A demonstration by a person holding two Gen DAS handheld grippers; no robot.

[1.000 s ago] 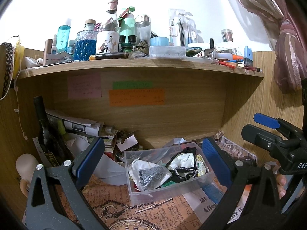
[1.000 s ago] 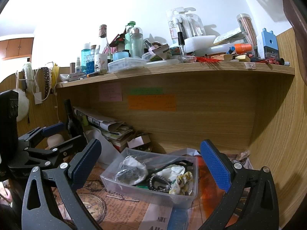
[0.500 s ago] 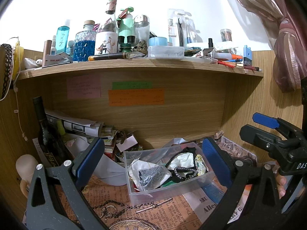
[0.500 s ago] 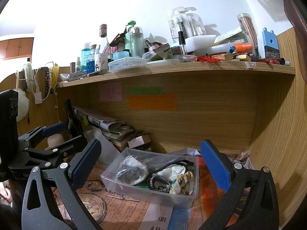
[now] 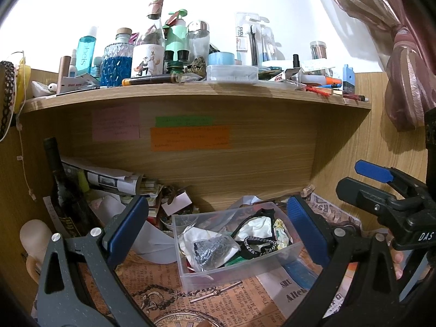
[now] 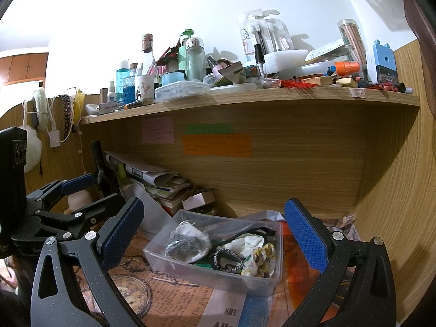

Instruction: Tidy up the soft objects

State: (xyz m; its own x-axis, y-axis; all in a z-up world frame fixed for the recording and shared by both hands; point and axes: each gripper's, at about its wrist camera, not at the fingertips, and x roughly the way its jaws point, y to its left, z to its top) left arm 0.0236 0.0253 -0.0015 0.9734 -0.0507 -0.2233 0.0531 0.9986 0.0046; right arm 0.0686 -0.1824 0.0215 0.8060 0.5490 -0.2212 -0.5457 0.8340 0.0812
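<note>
Both your grippers hang spread and empty in front of the clear plastic bin point(image 5: 245, 256).

Your left gripper point(image 5: 218, 229) and right gripper point(image 6: 215, 231) each have fingers wide apart, holding nothing. The bin sits low centre in both views on the newsprint-covered worktop point(image 5: 231, 305), holding a white cloth point(image 5: 257, 224), a beaded band point(image 6: 227, 260) and a bagged dark item point(image 5: 209, 248). Upper left, a blue bottle point(image 5: 84, 54) reads "sheis"; a toothbrush pack point(image 5: 249, 41) reads "harks". Your right gripper's body, at the right edge of the left view, shows "DAS".
</note>
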